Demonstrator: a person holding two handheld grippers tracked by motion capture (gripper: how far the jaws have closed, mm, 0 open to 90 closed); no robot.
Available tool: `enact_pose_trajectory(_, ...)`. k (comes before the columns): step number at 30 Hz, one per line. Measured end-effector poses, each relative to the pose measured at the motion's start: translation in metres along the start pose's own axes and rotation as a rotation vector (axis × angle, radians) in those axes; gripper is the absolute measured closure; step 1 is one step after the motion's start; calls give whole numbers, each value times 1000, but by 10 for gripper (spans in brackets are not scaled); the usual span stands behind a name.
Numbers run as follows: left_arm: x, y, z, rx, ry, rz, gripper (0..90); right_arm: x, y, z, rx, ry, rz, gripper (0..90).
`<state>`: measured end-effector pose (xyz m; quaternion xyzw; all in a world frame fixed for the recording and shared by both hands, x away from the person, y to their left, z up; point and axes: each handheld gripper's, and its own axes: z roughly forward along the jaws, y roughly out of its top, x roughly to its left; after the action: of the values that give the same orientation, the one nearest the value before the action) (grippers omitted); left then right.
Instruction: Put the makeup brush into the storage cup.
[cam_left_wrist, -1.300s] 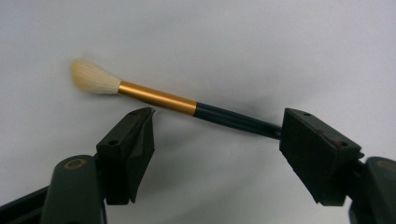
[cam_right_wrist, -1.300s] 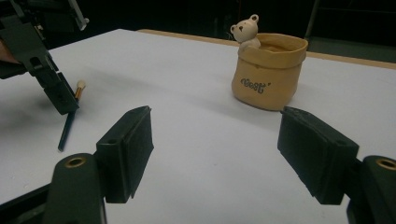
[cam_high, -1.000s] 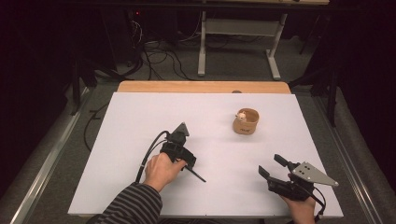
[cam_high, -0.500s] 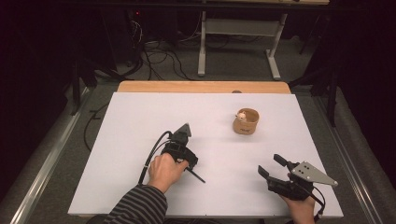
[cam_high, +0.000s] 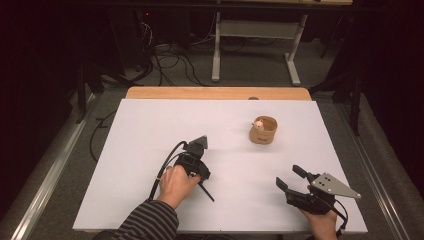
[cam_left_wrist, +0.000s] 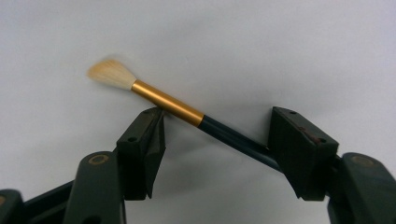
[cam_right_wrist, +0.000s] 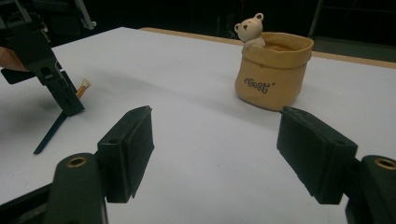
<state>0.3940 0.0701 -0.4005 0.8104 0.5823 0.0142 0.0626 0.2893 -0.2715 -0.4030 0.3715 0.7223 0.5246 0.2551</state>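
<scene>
The brush (cam_left_wrist: 187, 112) is lying flat on the white tabletop (cam_high: 150, 130), left of centre, with the left tongs (cam_high: 198, 176) pointing down over it. In the left gripper view the brush runs slantwise between the jaws: pale bristles and gold ferrule stick out past the one at picture left, and the dark handle goes under the other. The jaws have just been closing in on it. The ferrule sits right at the picture-left pad, but I can't tell if either pad actually presses yet, so I'd call it released, not grasped. In the high view the handle tip pokes out toward the near edge.

The right tongs (cam_high: 290, 179) are near the tabletop's near right corner, jaws wide apart with nothing between them.

The pot (cam_high: 263, 131), tan with a small bear peeking over its rim, stands right of centre, well apart from both tongs. There's a lot of bare white around it and between the two tongs. A wooden strip (cam_high: 215, 93) runs along the far edge.
</scene>
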Motion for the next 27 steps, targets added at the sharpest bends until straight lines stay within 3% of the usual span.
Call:
enact_pose_trajectory(14, 7, -3, -3, -24, 7, 77, 544, 0, 0, 0, 3, -3, -5, 292)
enact_pose_trajectory(27, 11, -5, -4, -54, 5, 94, 718, 0, 0, 0, 3, -3, -9, 294)
